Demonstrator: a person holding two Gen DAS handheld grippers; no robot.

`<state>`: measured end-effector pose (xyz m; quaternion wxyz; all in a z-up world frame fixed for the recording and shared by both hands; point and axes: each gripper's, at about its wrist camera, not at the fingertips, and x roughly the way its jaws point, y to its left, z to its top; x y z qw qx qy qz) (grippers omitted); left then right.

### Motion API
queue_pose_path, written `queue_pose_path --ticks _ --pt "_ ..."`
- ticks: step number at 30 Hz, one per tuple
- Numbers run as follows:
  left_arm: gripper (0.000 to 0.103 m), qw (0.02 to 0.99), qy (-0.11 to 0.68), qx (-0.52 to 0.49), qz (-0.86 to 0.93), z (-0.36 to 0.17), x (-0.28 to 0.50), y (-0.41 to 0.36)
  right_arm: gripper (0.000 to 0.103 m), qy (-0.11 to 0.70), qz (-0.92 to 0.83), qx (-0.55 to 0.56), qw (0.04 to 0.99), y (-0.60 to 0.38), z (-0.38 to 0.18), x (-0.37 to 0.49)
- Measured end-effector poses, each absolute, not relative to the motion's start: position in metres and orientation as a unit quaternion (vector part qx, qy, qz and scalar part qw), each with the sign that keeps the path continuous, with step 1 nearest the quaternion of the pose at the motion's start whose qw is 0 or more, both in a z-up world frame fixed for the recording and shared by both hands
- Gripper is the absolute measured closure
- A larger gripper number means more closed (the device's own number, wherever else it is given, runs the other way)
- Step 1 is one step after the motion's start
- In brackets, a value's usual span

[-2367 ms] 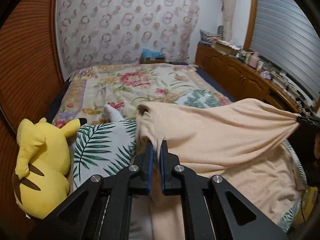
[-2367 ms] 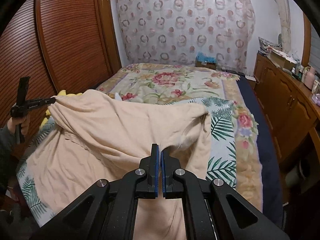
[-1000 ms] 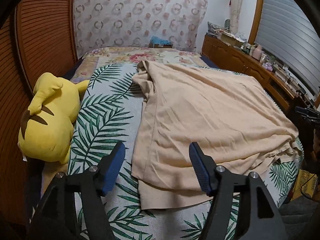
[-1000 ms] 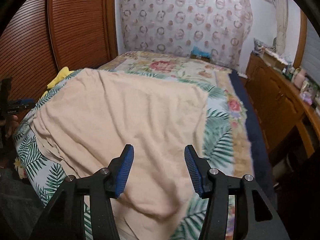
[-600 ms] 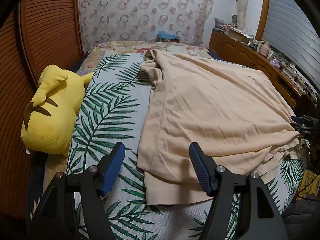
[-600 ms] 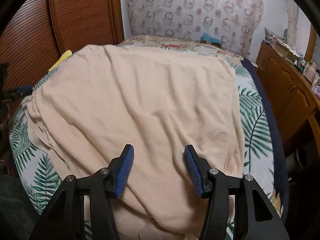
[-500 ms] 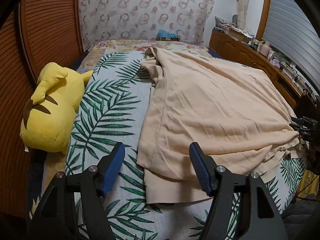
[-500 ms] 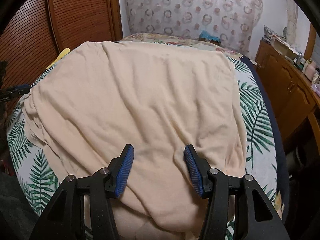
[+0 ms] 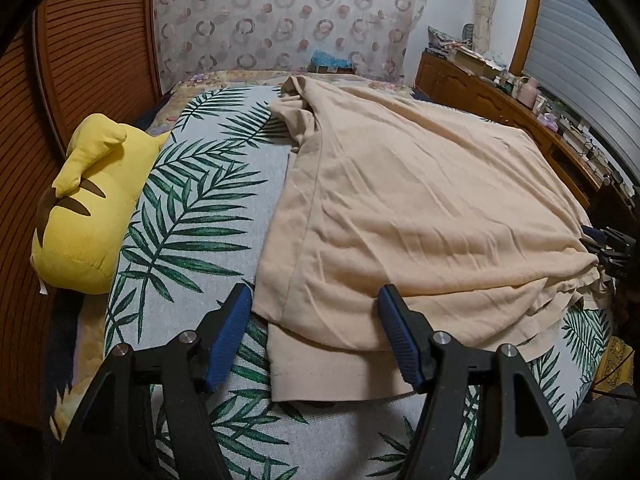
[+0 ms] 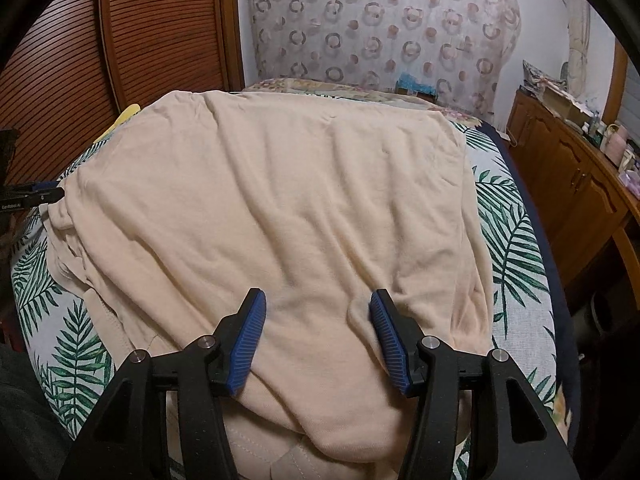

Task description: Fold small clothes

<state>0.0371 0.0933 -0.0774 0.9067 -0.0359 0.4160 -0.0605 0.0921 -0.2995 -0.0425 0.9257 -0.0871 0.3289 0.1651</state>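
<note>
A peach-coloured garment [image 9: 400, 208] lies folded over on the palm-leaf bedspread [image 9: 192, 216], its upper layer short of the lower hem nearest me. It also fills the right wrist view [image 10: 280, 208]. My left gripper [image 9: 316, 336] is open and empty, just above the garment's near left corner. My right gripper [image 10: 316, 336] is open and empty over the garment's near edge. The right gripper also shows at the right edge of the left wrist view [image 9: 608, 244], and the left gripper shows at the left edge of the right wrist view [image 10: 28, 196].
A yellow plush toy [image 9: 84, 204] lies at the bed's left side by a slatted wooden door [image 9: 80, 60]. A wooden sideboard [image 10: 572, 184] with clutter runs along the right. A curtain [image 9: 280, 16] hangs behind the bed.
Both grippers were shut on the lifted garment 2.4 s ago; they have since opened and laid it on the bed. In the last half second both moved slightly closer over the cloth.
</note>
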Motion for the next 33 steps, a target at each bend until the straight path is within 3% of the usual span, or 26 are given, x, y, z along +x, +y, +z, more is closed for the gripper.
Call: queue_pose_path --ticks 3,6,7,8,20,26,33 --pt "0.053 0.906 0.416 -0.033 -0.067 -0.077 0.039 0.092 0.046 0.328 0.165 -0.085 0.926 -0.3 -0.041 0.09" --pt "0.077 0.903 0.419 -0.045 -0.085 -0.075 0.041 0.093 0.046 0.327 0.165 -0.085 0.927 -0.299 -0.041 0.088" --pt "0.092 0.901 0.421 -0.05 -0.095 -0.074 0.042 0.092 0.046 0.327 0.166 -0.084 0.927 -0.3 -0.041 0.087" --pt "0.095 0.898 0.422 -0.057 -0.108 -0.073 0.042 0.09 0.046 0.327 0.166 -0.084 0.927 -0.3 -0.04 0.088" --pt "0.097 0.934 0.303 -0.046 -0.186 0.014 0.029 0.029 0.044 0.327 0.168 -0.08 0.926 -0.299 -0.04 0.087" --pt "0.097 0.935 0.289 -0.043 -0.202 0.023 0.039 0.01 0.044 0.326 0.168 -0.084 0.926 -0.299 -0.041 0.086" --pt "0.097 0.942 0.306 -0.018 -0.139 0.02 0.03 0.039 0.044 0.326 0.171 -0.083 0.926 -0.302 -0.04 0.086"
